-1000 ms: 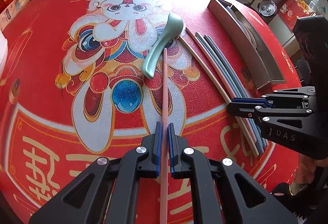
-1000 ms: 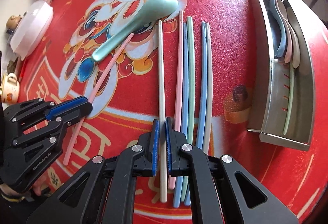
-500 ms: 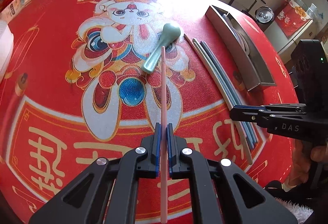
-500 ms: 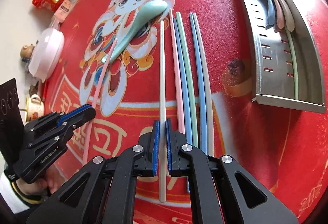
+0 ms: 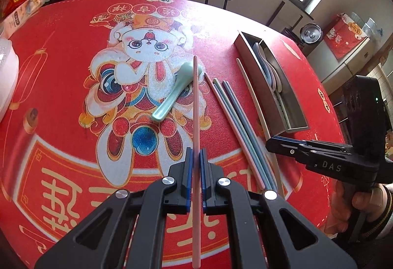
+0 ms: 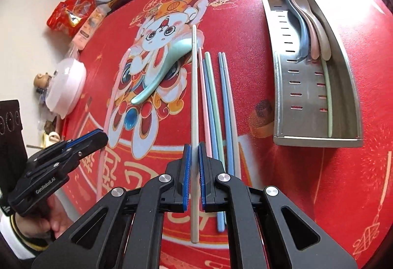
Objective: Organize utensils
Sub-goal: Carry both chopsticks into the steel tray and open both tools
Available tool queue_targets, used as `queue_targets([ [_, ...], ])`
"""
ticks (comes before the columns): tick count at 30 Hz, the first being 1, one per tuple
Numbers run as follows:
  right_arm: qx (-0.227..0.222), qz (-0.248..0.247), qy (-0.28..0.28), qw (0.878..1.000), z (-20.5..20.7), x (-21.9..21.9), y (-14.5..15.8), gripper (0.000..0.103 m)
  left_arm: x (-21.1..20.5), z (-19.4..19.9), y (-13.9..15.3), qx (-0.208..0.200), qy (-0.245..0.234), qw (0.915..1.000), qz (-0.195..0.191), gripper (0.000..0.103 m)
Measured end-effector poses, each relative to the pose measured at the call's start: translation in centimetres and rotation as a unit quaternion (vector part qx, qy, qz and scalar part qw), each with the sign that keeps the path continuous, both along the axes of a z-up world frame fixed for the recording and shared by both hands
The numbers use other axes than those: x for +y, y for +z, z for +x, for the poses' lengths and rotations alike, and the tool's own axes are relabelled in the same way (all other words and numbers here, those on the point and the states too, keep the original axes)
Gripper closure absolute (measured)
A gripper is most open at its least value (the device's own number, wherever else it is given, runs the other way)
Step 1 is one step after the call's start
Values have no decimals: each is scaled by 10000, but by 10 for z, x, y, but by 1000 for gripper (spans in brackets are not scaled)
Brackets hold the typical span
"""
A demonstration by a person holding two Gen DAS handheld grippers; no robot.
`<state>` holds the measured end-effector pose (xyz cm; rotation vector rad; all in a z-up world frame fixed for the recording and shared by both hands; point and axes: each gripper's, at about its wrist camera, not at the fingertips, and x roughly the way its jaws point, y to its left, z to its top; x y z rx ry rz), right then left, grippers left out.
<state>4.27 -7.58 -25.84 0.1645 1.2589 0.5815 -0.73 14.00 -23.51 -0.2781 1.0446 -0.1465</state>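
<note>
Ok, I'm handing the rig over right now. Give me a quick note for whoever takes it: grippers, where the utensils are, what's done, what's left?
Left gripper: shut on the pink chopstick, clear of the mat.
Right gripper: shut on the beige chopstick, also raised.
On the red mat: the green spoon and a row of five chopsticks beside it.
Metal tray: three spoons in the left compartment, one green chopstick in the right.
Done: those tray items.
Left: likely place both held chopsticks in the chopstick compartment, then the five on the mat, then the green spoon with the other spoons.
</note>
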Motion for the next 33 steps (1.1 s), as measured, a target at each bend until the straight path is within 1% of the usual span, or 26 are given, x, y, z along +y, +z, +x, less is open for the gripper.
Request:
queue_targets([
  [4, -106, 2, -153, 9998, 5, -15, 9, 97, -9, 9, 8, -44, -20, 10000, -35, 97],
  [11, -275, -4, -515, 9983, 18, -51, 24, 97, -36, 29, 21, -154, -209, 9995, -186, 97],
  [13, -305, -23, -599, 9977, 23, -60, 26, 97, -43, 36, 23, -185, -211, 9992, -299, 97],
  [16, -349, -66, -732, 9967, 31, -75, 30, 97, -54, 49, 25, -200, -185, 9976, -641, 97],
  [19, -407, -134, -853, 9954, 42, -87, 34, 97, -70, 66, 23, -137, -249, 9963, -808, 97],
  [23, -472, -260, -934, 9942, 62, -99, 35, 97, -91, 92, 25, -158, -333, 9954, -889, 97],
  [27, -490, -375, -994, 9931, 87, -106, 33, 97, -106, 123, 22, -103, -289, 9945, -1004, 97],
  [30, -453, -434, -1050, 9925, 103, -106, 29, 97, -117, 148, 15, -24, -301, 9945, -1004, 97],
  [33, -388, -499, -1028, 9927, 114, -103, 21, 97, -128, 169, 6, 86, -407, 9952, -882, 97],
])
